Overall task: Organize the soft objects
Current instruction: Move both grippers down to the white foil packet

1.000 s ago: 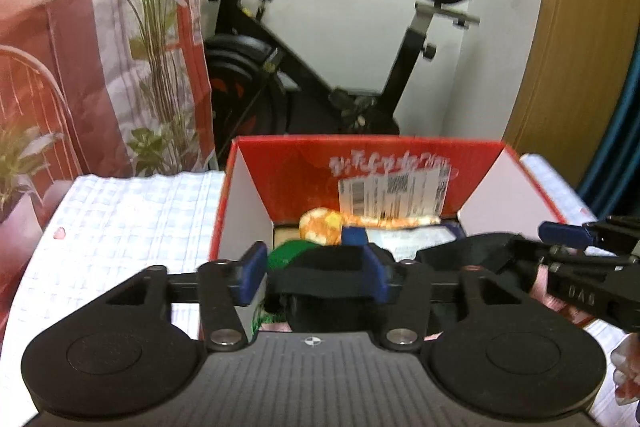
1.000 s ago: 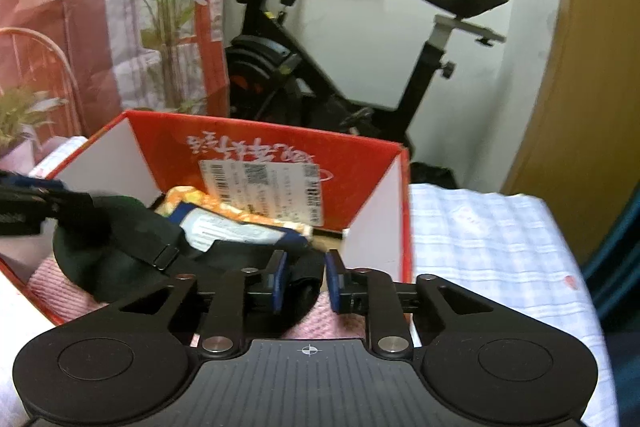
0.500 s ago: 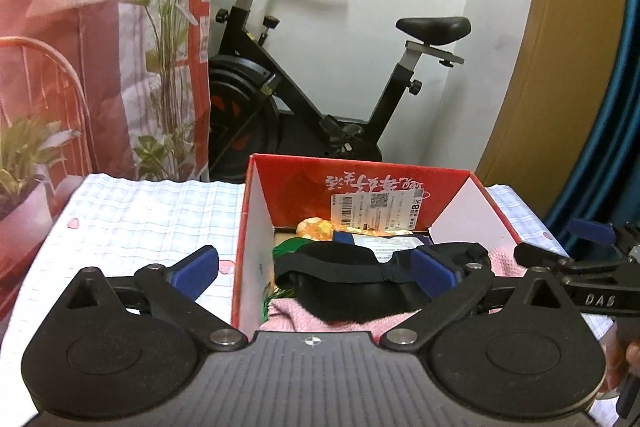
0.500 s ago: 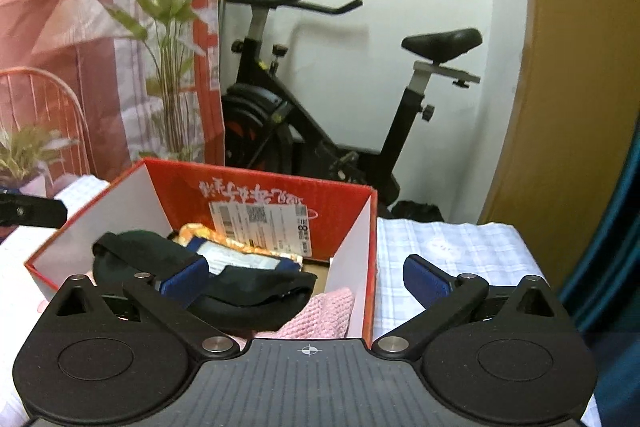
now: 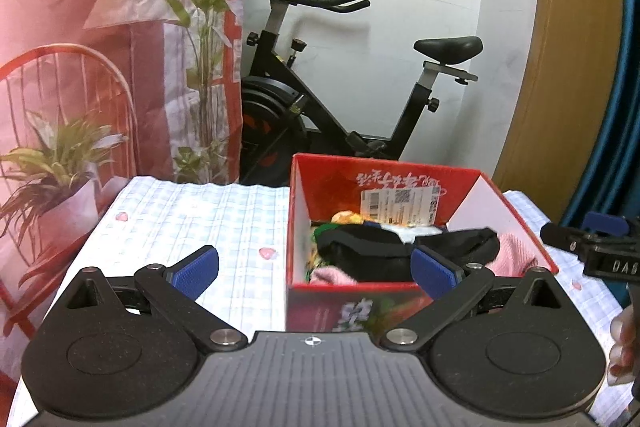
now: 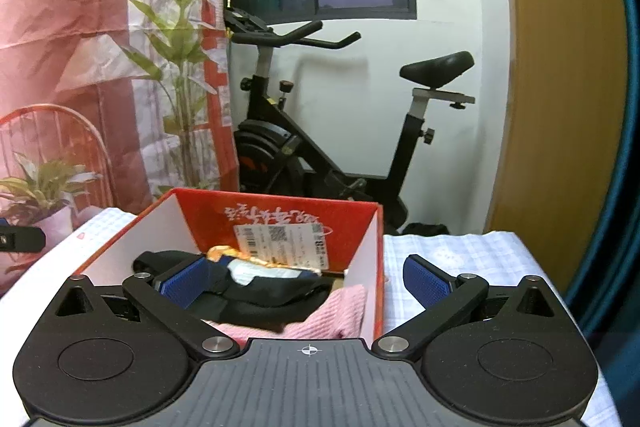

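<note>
In the red cardboard box (image 5: 400, 174), black fabric (image 5: 372, 251) overlies pink knit (image 6: 344, 315); both grippers gape, empty.

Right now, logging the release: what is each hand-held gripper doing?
Left hand-held gripper: open, holding nothing.
Right hand-held gripper: open, holding nothing.

Black cloth (image 5: 404, 247) inside red box (image 5: 298, 227)
</note>
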A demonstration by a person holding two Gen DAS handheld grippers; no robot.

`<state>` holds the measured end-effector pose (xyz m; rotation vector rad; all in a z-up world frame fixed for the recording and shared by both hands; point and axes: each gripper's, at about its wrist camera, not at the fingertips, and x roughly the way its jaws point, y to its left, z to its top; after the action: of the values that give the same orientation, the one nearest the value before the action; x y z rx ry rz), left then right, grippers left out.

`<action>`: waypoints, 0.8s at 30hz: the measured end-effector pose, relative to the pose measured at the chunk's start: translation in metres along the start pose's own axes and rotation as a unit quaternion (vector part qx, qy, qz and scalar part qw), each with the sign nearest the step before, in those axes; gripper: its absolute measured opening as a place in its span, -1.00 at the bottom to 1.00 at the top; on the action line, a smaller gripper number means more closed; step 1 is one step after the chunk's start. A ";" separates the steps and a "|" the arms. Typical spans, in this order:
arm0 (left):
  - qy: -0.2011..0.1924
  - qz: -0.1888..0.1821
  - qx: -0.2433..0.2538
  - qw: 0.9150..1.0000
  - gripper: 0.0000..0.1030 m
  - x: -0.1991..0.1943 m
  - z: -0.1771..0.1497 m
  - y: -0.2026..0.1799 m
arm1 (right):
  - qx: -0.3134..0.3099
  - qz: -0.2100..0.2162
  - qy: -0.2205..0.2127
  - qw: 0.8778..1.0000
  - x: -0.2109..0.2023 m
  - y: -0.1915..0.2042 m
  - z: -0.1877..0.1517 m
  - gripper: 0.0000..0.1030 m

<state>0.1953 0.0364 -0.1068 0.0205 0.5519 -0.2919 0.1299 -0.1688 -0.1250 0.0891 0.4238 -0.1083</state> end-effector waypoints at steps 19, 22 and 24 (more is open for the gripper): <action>0.018 -0.004 0.003 1.000 0.97 -0.010 -0.078 0.005 | 0.017 0.012 -0.012 1.000 -0.029 -0.004 -0.069 0.99; 0.033 -0.008 -0.004 0.999 0.93 -0.004 -0.090 0.006 | 0.025 0.019 0.000 1.000 -0.029 -0.007 -0.084 0.99; 0.039 -0.012 -0.007 0.999 0.91 -0.001 -0.097 0.007 | 0.023 0.019 0.010 1.000 -0.027 -0.006 -0.094 0.99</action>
<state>0.1465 0.0530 -0.1889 0.0124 0.6313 -0.3116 0.0665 -0.1626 -0.2000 0.1431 0.4391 -0.0796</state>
